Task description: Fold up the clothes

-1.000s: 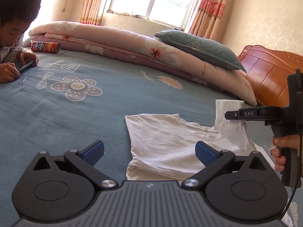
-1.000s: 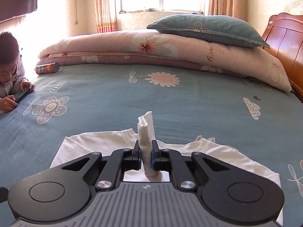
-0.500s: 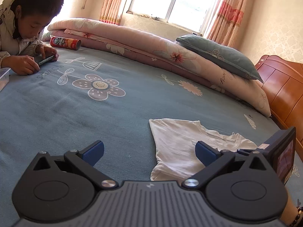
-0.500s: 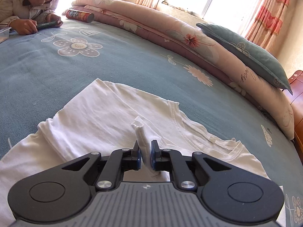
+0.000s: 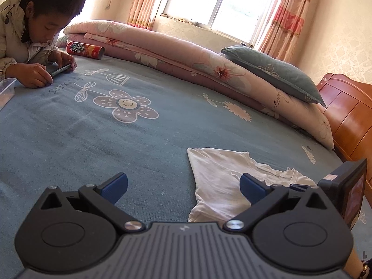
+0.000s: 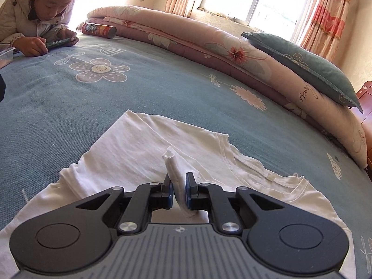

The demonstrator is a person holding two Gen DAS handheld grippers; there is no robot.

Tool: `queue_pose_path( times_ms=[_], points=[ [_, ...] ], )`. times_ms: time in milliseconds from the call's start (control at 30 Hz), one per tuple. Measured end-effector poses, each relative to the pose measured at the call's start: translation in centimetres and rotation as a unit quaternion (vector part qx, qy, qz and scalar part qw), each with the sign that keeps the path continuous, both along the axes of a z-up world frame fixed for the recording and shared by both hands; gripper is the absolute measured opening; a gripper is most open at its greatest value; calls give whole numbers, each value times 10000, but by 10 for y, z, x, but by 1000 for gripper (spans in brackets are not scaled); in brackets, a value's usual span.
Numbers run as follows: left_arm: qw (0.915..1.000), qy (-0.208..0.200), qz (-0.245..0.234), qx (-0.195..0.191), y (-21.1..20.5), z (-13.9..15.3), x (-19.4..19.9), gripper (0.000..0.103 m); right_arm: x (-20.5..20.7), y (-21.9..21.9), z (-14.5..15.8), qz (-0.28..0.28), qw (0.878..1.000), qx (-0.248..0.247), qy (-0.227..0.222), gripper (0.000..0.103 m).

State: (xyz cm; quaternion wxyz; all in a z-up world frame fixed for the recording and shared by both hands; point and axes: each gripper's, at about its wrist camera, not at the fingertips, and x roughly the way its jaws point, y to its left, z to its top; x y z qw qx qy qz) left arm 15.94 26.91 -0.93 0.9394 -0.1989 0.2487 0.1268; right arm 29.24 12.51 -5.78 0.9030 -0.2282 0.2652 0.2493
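Bed (image 6: 162, 97): blue-grey sheet printed with flowers and the word FLOWERS. Near side: white T-shirt (image 6: 130, 148), lying flat, one part folded over. Far edge: rolled pink floral quilt (image 6: 220, 46) along the whole width. Far left: red crisp tube (image 6: 98, 30) on its side, against the quilt; a person's hands holding a phone (image 6: 58, 43); clear plastic container (image 6: 5, 54) at the left edge.

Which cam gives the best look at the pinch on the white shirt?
Right wrist view: the right hand-held gripper is shut on a raised fold of the white shirt, centre frame. Left wrist view shows only the shirt's left part; the pinch hides behind the left hand-held gripper, which is open.
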Motion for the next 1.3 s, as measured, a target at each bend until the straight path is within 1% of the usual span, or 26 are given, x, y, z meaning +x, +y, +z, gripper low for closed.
queue_pose_path(
  times_ms=[133, 333, 367, 400, 433, 500, 567, 600, 633, 667, 767, 833, 933, 967, 1067, 1133, 1200, 1233, 1300],
  points=[
    [10000, 5, 19, -21, 1, -1, 1, 102, 0, 10, 0, 60, 9999, -82, -59, 12],
    [9999, 29, 80, -69, 4, -3, 1, 102, 7, 18, -7, 20, 9999, -136, 26, 13],
    [9999, 40, 81, -69, 4, -3, 1, 102, 7, 19, -8, 8, 9999, -157, 55, 14],
    [9999, 52, 80, -68, 4, -4, 2, 102, 8, 19, -9, -6, 9998, -177, 128, 22],
    [9999, 68, 76, -66, 4, -4, 2, 102, 8, 20, -11, -20, 9996, -197, 211, 34],
    [9999, 89, 57, -52, 3, -5, 4, 102, 5, 16, -8, 82, 9992, -95, 369, 43],
    [9999, 99, 35, -26, 1, -5, 4, 102, 1, 9, -3, 190, 9982, 74, 557, 48],
    [9999, 105, 25, -18, 1, -5, 5, 102, -1, 4, 2, 237, 9973, 198, 672, 55],
    [9999, 112, 18, -10, 1, -6, 5, 102, -2, -4, 9, 257, 9961, 341, 777, 59],
    [9999, 126, 20, -7, 0, -6, 6, 102, -3, -13, 17, 248, 9952, 449, 834, 60],
    [9998, 174, -8, 17, -2, -8, 9, 102, -3, -49, 42, 90, 9944, 595, 864, 68],
    [9997, 212, -57, 48, -5, -9, 12, 102, -3, -79, 60, -91, 9953, 569, 775, 70],
    [9993, 296, -185, 132, -14, -13, 17, 102, -5, -128, 84, -507, 9963, 312, 613, 71],
    [9991, 324, -222, 170, -16, -14, 18, 102, -7, -144, 92, -657, 9961, 193, 548, 71],
    [9981, 482, -279, 267, -24, -20, 25, 102, -16, -195, 119, -1153, 9928, 74, 323, 73],
    [9972, 574, -365, 308, -31, -24, 29, 102, -24, -227, 134, -1433, 9895, 86, 186, 80],
    [9964, 623, -465, 341, -39, -26, 32, 102, -35, -258, 145, -1635, 9863, 216, 69, 80],
    [9961, 629, -502, 357, -43, -28, 33, 102, -40, -268, 145, -1701, 9852, 208, -30, 80],
    [9953, 638, -598, 428, -52, -30, 38, 102, -44, -282, 129, -1820, 9832, 45, -134, 80]
  ],
)
